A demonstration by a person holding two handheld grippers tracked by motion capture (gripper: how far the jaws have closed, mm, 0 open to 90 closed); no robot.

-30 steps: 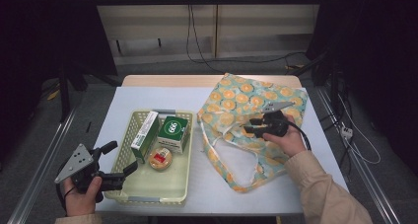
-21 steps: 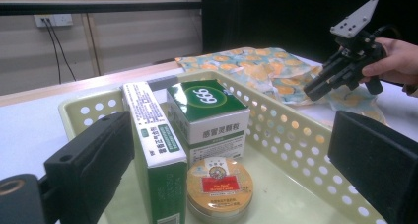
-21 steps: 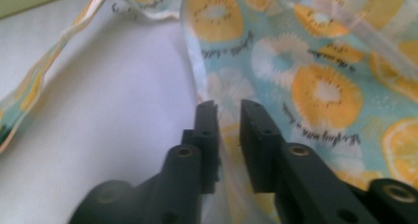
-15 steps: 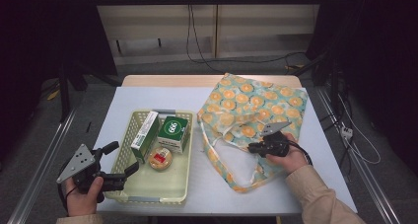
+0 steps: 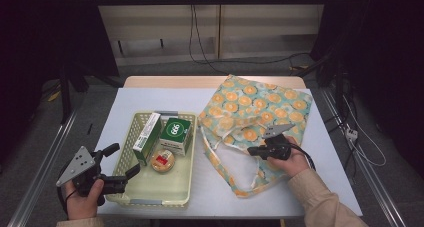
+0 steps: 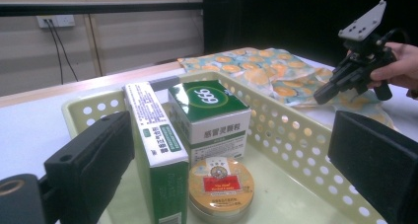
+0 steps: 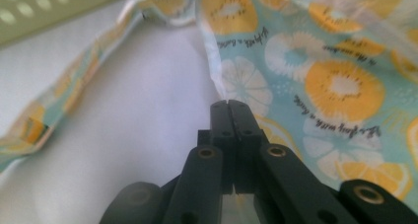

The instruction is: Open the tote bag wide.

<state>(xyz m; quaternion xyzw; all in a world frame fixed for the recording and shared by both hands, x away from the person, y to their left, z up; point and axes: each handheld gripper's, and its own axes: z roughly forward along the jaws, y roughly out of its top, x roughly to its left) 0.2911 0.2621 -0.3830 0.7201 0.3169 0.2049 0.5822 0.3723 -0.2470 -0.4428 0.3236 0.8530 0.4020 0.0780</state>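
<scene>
Bag: a cloth bag (image 5: 257,112) with orange fruit slices on blue-green lies flat on the right side of the white table (image 5: 320,187). Its mouth and long handles point toward the person.
Right gripper: the right gripper (image 5: 252,150) sits over the bag's near edge, held in the person's right hand (image 5: 287,162). In the right gripper view its two black jaws are pressed together, with the thin edge of the bag (image 7: 217,81) running in between their tips.
Left gripper: the left gripper (image 5: 125,162) is at the near left corner of the basket, held in the left hand (image 5: 82,202). Its jaws are wide apart and hold nothing.
Basket: a pale yellow-green basket (image 5: 150,199) with holes in its walls sits on the left side of the table, just beside the bag.
In the basket: a tall green and white box (image 6: 155,150) stands next to a squat green box (image 6: 209,115) with "999" on top. A round gold tin (image 6: 222,182) with a red label lies in front of them, touching the tall box.
</scene>
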